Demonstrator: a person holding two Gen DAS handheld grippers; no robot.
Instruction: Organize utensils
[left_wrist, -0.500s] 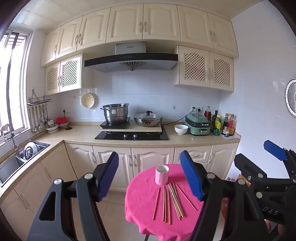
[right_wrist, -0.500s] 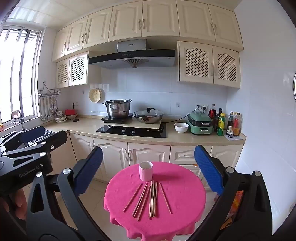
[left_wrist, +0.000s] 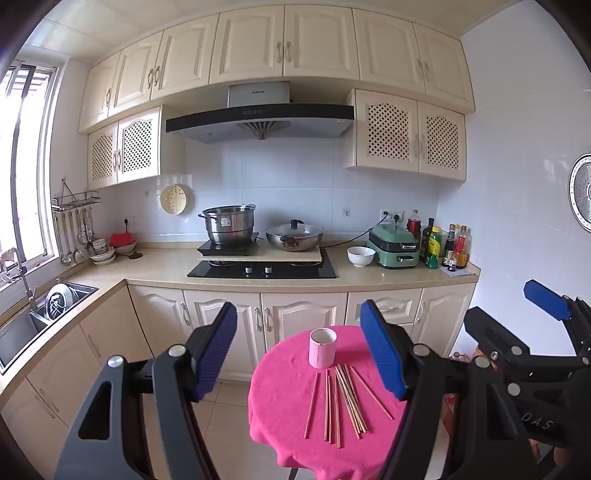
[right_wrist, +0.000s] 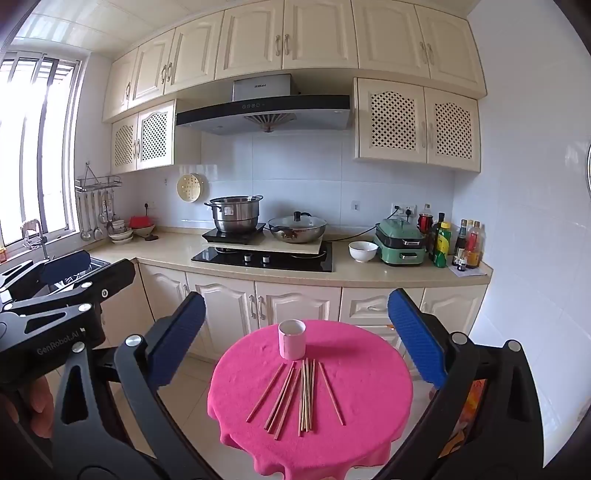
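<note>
Both grippers hung short of the table (right_wrist: 369, 373), jaws spread wide and empty, likely readied for a first pick. Ahead of the right gripper (right_wrist: 295, 339) and left gripper (left_wrist: 297, 350), the chopsticks (right_wrist: 301, 395) lay loose on the pink cloth, just before the pink cup (right_wrist: 291, 339) apparently meant to hold them.

I am reading "GenRobot.AI" on my left gripper (right_wrist: 55, 280) seen from the right wrist, and "DAS" on my right gripper (left_wrist: 517, 325) seen from the left wrist.
</note>
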